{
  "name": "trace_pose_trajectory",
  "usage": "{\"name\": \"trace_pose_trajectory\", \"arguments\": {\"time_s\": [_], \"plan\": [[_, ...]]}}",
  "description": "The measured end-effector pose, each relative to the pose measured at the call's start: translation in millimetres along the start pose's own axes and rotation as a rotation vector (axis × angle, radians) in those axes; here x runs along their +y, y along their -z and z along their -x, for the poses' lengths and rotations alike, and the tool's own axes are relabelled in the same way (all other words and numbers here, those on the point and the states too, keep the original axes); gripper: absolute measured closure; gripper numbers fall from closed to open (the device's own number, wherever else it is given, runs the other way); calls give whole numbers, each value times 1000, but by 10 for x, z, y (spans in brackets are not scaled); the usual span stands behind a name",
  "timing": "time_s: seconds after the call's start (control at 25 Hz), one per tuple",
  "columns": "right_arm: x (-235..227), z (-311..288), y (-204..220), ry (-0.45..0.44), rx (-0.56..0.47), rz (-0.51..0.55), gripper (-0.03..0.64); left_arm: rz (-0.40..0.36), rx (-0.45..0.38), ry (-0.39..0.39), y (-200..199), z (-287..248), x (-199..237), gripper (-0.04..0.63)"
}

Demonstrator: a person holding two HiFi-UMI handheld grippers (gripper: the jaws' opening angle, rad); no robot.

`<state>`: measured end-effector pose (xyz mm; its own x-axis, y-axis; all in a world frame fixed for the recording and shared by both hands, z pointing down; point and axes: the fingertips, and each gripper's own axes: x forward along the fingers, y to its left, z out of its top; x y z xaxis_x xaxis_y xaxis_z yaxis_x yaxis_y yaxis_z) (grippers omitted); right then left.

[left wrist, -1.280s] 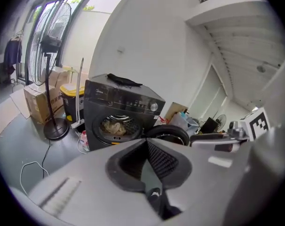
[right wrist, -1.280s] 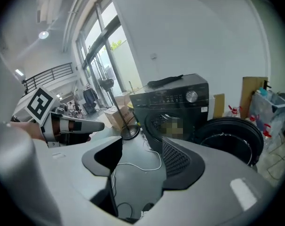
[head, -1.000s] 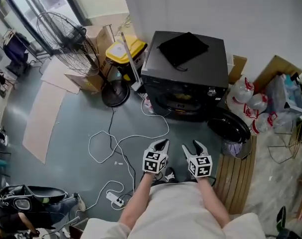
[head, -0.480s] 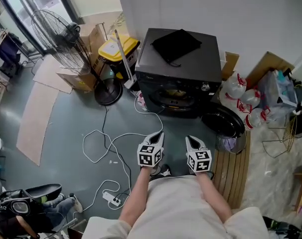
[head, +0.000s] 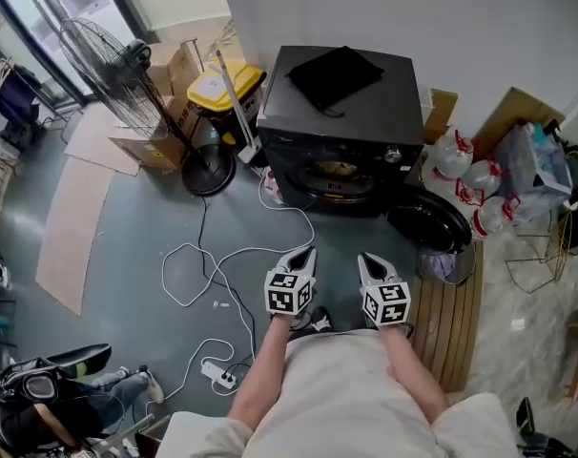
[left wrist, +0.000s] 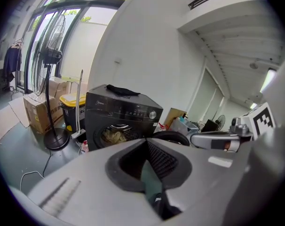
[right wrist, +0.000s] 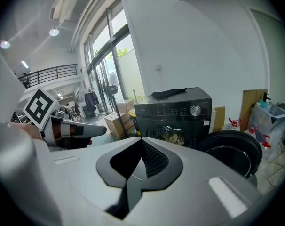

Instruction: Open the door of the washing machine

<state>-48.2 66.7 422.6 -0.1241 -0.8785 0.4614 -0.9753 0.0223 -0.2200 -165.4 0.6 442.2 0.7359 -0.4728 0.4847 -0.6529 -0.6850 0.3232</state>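
Observation:
The black front-loading washing machine [head: 351, 127] stands against the wall, a black cloth [head: 334, 74] lying on its top. Its round door [head: 430, 221] hangs swung out to the right, and the drum opening [head: 333, 174] shows light laundry inside. Both grippers are held side by side well short of the machine, pointing at it. My left gripper [head: 303, 255] is shut and empty, and so is my right gripper [head: 369, 260]. In the left gripper view the machine [left wrist: 121, 119] and door [left wrist: 173, 137] lie beyond the shut left gripper [left wrist: 146, 141]. In the right gripper view the machine [right wrist: 176, 114] and door [right wrist: 233, 152] show past the right gripper [right wrist: 141, 139].
A standing fan [head: 127, 65], a yellow-lidded bin [head: 224, 88] and cardboard boxes [head: 141, 146] crowd the machine's left. A white cable [head: 222, 260] loops over the floor to a power strip [head: 217, 375]. Water bottles [head: 470, 184] and a slatted wooden board [head: 451, 322] sit at the right.
My right gripper's jaws, spread apart a second ago, have closed. Both grippers stay in about the same place; the head view has shifted slightly.

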Motion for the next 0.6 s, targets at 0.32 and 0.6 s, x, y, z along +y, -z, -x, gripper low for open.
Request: {"name": "trace_pose_trajectory", "arguments": {"time_s": [0.32, 0.6], "plan": [[30, -20, 28, -19, 6, -11, 617, -8, 13, 0, 15, 0, -18, 538], [39, -54, 29, -27, 11, -16, 617, 1, 21, -1, 49, -12, 7, 538]]}}
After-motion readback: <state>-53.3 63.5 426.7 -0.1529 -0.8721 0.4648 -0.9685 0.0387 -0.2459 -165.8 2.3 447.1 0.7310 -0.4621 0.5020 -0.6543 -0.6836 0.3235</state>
